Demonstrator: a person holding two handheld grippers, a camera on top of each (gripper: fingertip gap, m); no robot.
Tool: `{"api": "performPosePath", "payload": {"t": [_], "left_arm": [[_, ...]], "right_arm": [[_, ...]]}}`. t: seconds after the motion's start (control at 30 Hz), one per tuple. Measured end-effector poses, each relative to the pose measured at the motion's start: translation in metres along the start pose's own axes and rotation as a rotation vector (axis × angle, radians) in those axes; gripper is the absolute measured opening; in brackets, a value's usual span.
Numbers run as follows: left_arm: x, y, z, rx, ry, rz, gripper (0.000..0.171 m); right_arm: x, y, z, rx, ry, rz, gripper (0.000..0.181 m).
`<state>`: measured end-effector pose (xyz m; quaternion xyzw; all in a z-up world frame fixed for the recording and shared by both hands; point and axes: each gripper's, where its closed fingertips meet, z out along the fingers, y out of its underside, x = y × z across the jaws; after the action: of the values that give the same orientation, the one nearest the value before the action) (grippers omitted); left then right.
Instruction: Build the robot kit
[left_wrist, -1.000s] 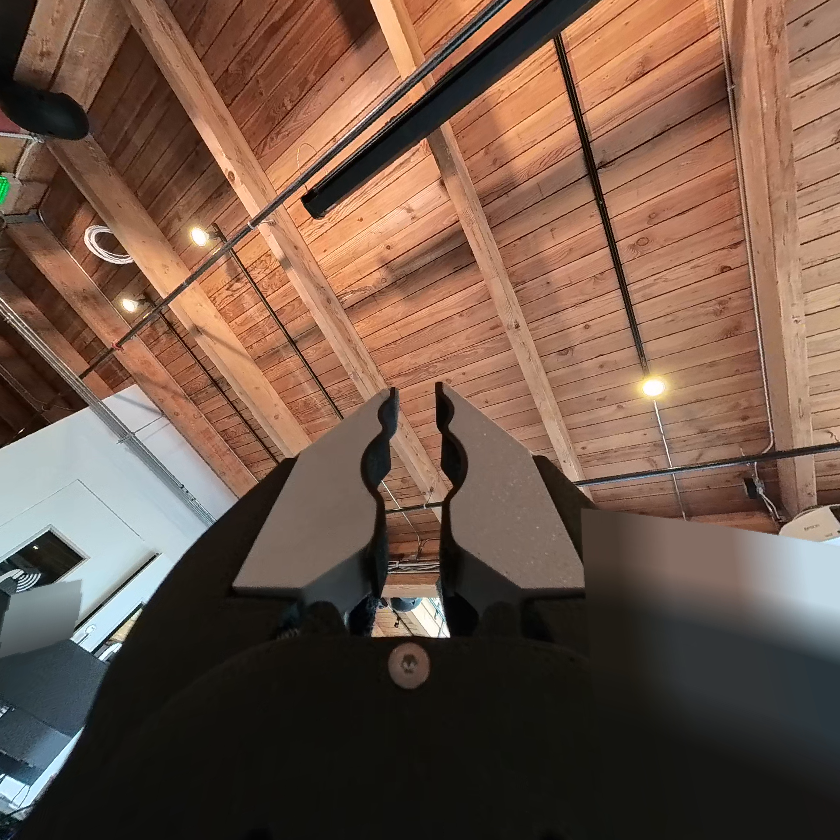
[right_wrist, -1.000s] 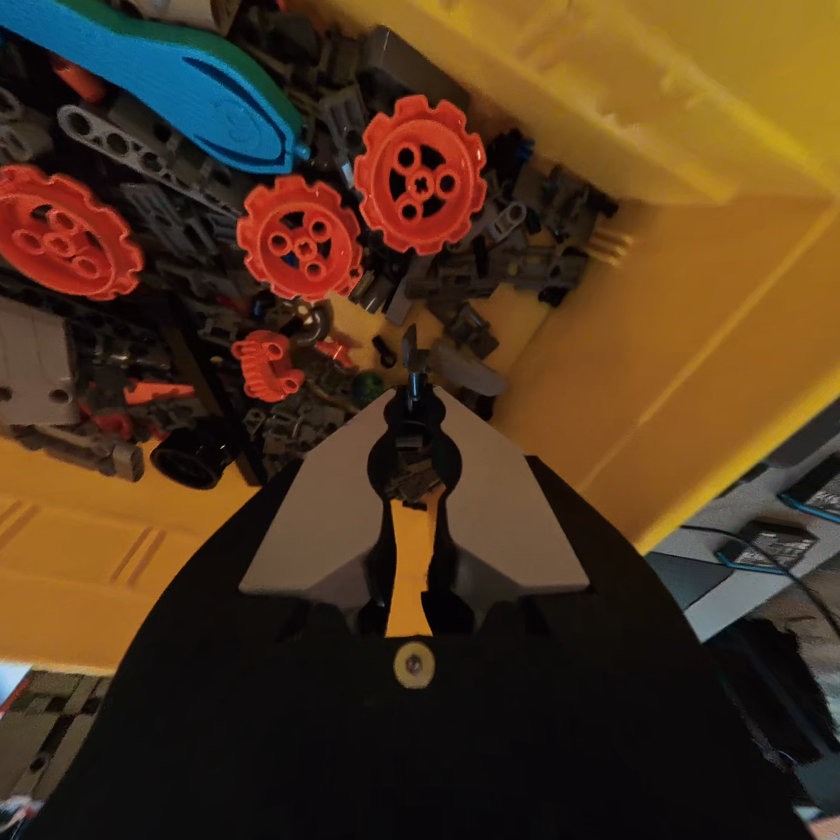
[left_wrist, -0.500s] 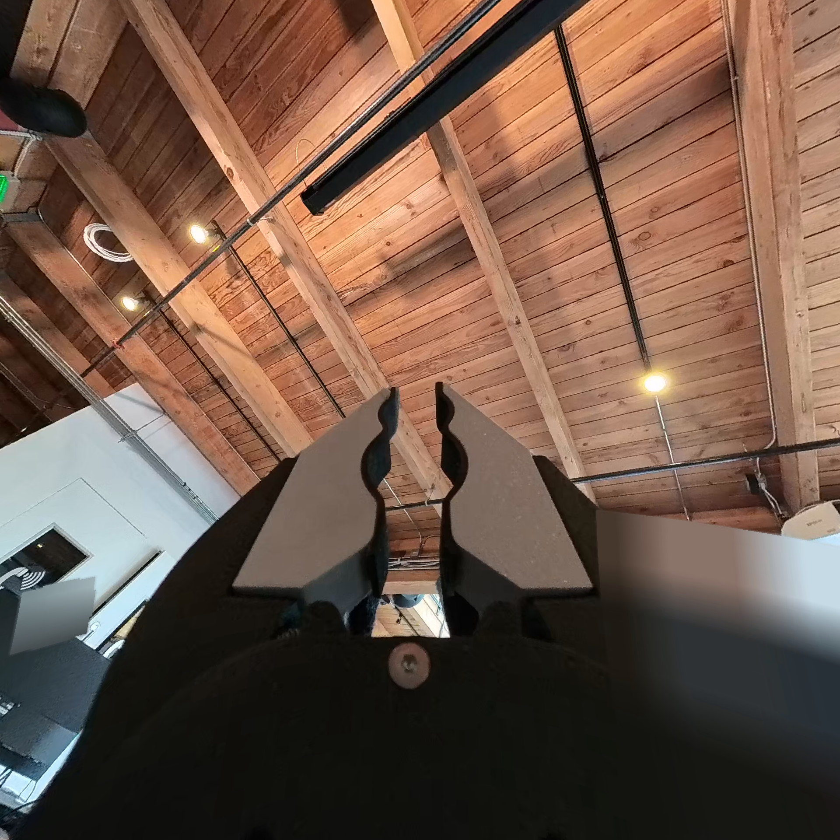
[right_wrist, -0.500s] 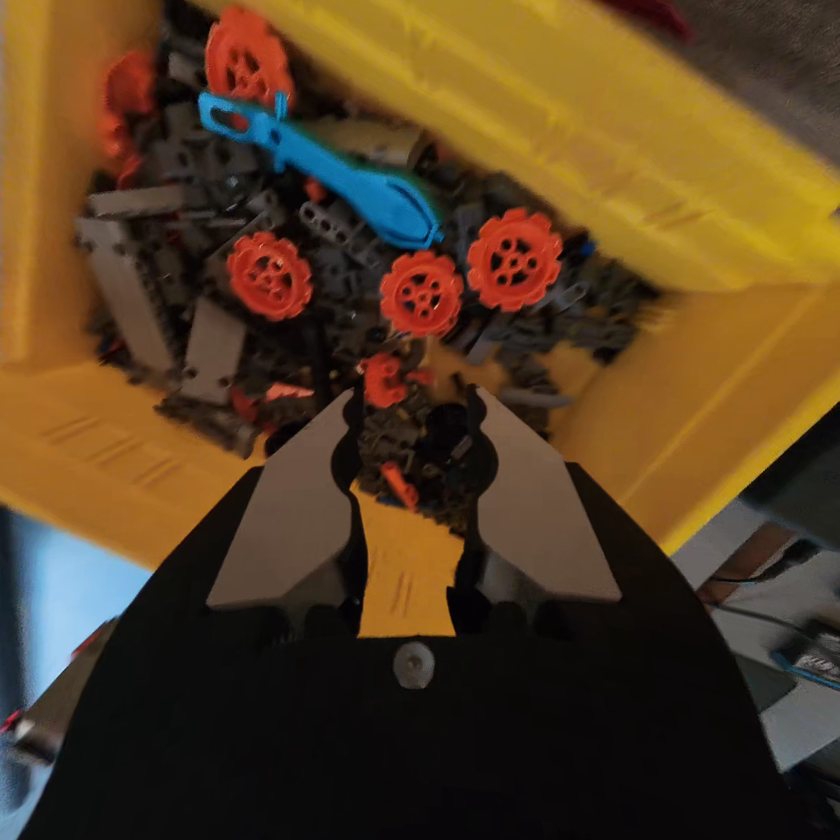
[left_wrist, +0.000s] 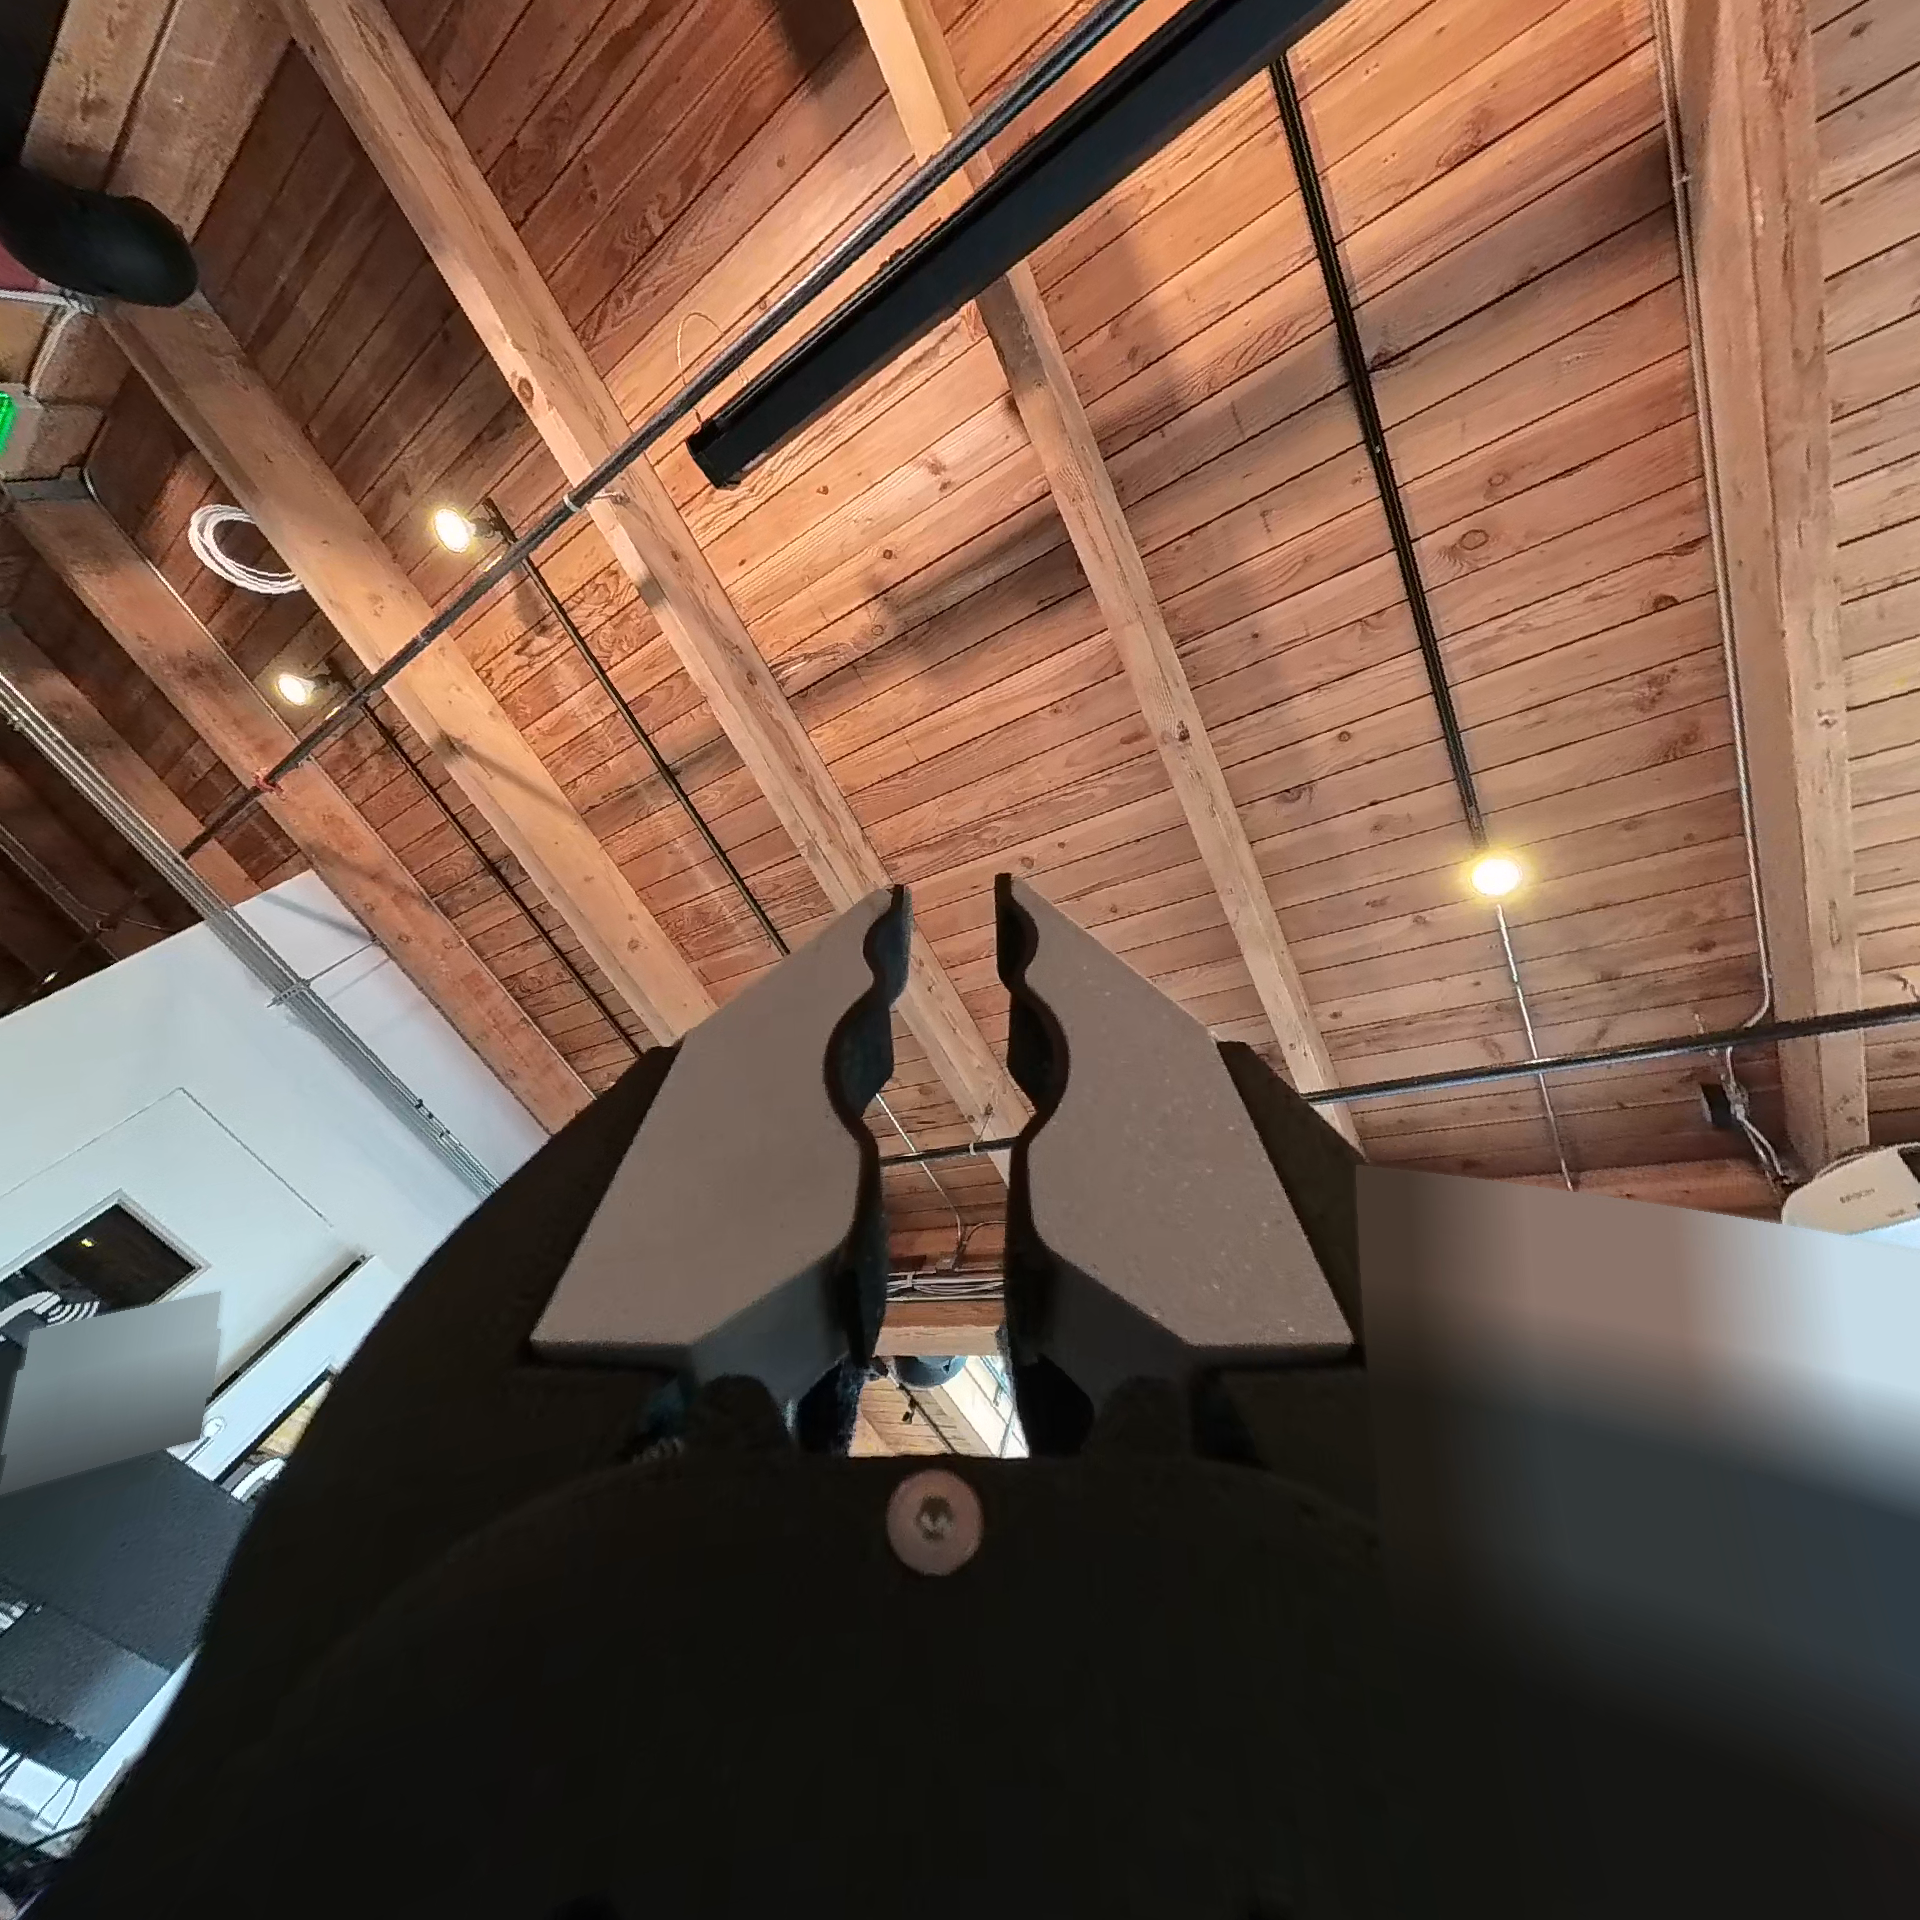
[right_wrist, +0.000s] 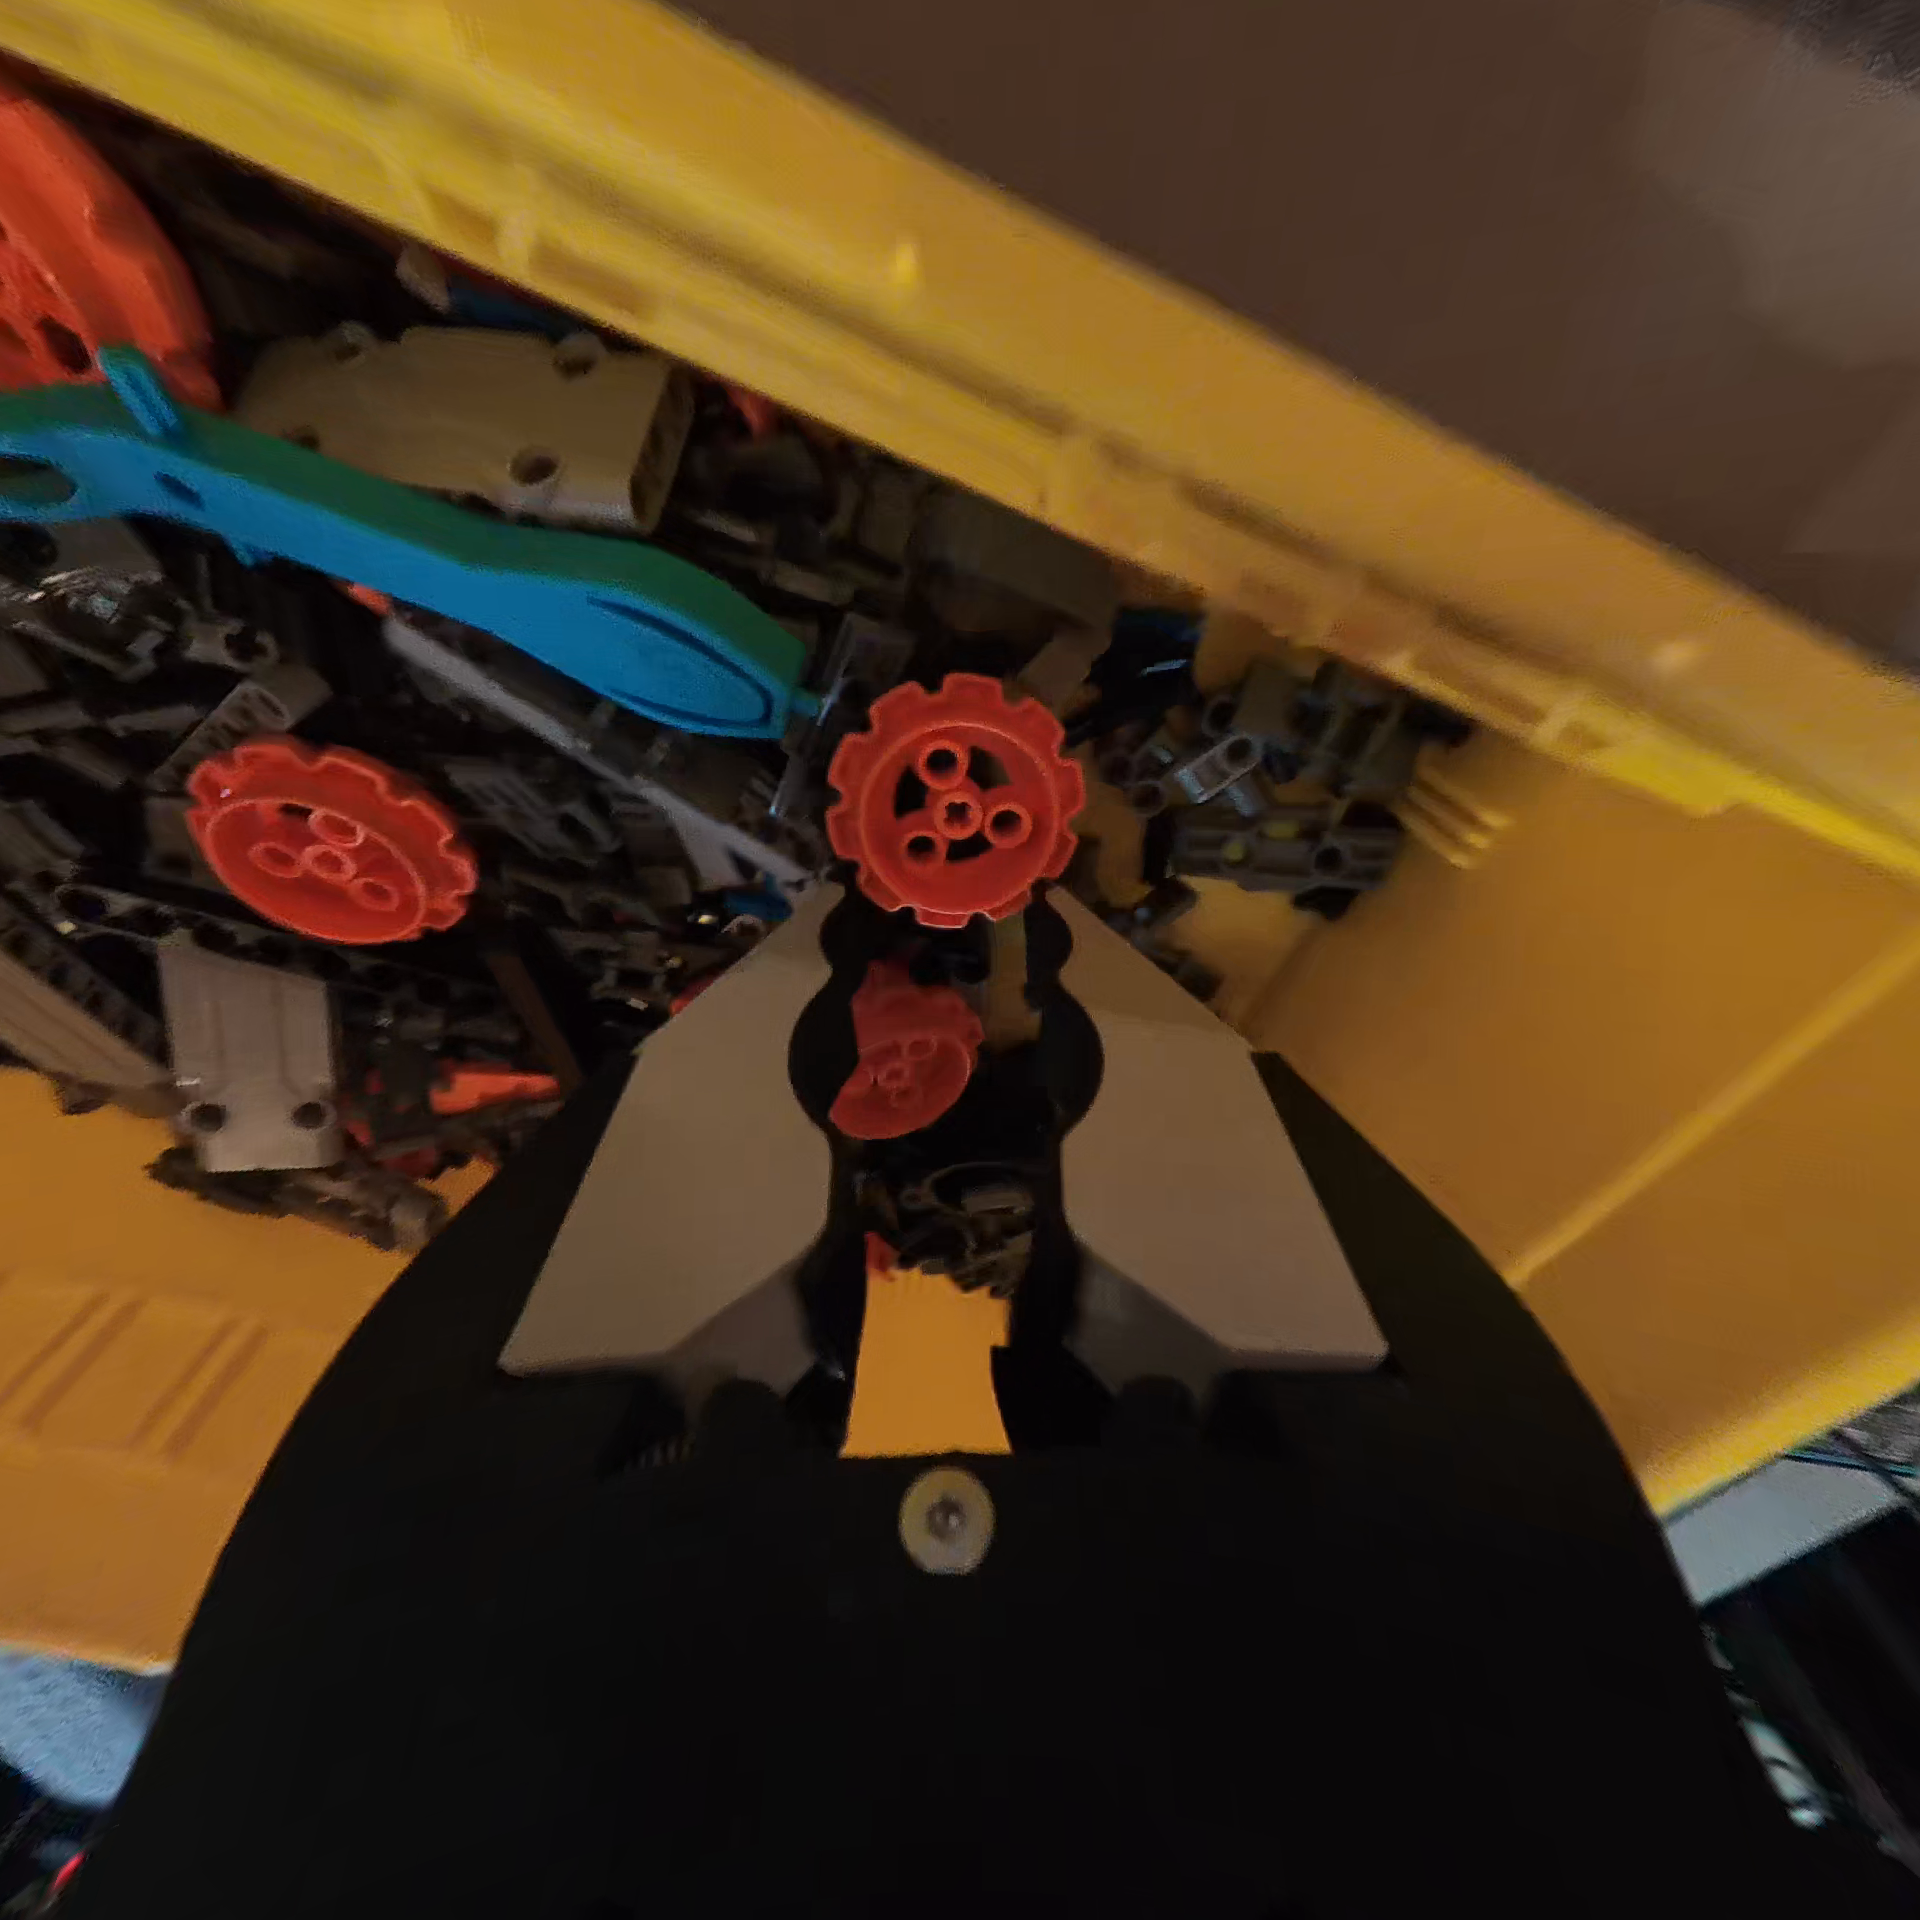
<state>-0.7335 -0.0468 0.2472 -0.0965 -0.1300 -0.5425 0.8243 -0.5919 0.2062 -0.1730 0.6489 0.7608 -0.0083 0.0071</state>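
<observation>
Presently the right gripper (right_wrist: 935, 899) hangs unclenched and empty inside the yellow bin (right_wrist: 1558, 1039), its tips just short of a red toothed wheel (right_wrist: 954, 798) near the bin's far wall, with a smaller red piece (right_wrist: 902, 1049) showing between the fingers. Among parts heaped this loosely, the jaws could catch a neighbour or knock the wheel under the blue-green tool (right_wrist: 499, 592). Away from the bin, the left gripper (left_wrist: 945, 894) points at the wooden ceiling (left_wrist: 1143, 623), slightly parted and grasping nothing; no writing on the bin's parts is legible.
</observation>
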Motion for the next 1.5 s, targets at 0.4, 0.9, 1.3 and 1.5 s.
{"api": "performPosePath", "payload": {"t": [0.4, 0.9, 1.3, 1.5], "left_arm": [[-0.001, -0.004, -0.001, 0.009, 0.0, -0.006, 0.014], [0.0, -0.002, -0.001, 0.006, 0.0, 0.002, 0.013], [0.001, -0.001, -0.001, 0.003, 0.003, 0.0, 0.014], [0.001, 0.001, 0.0, -0.004, 0.003, 0.002, 0.014]], "right_arm": [[-0.073, 0.054, -0.042, -0.041, -0.358, -0.007, 0.0], [-0.004, 0.009, -0.012, 0.055, 0.036, -0.116, 0.031], [0.013, -0.004, -0.014, 0.108, 0.125, -0.064, 0.031], [-0.016, -0.01, -0.004, 0.066, 0.127, -0.254, 0.016]]}}
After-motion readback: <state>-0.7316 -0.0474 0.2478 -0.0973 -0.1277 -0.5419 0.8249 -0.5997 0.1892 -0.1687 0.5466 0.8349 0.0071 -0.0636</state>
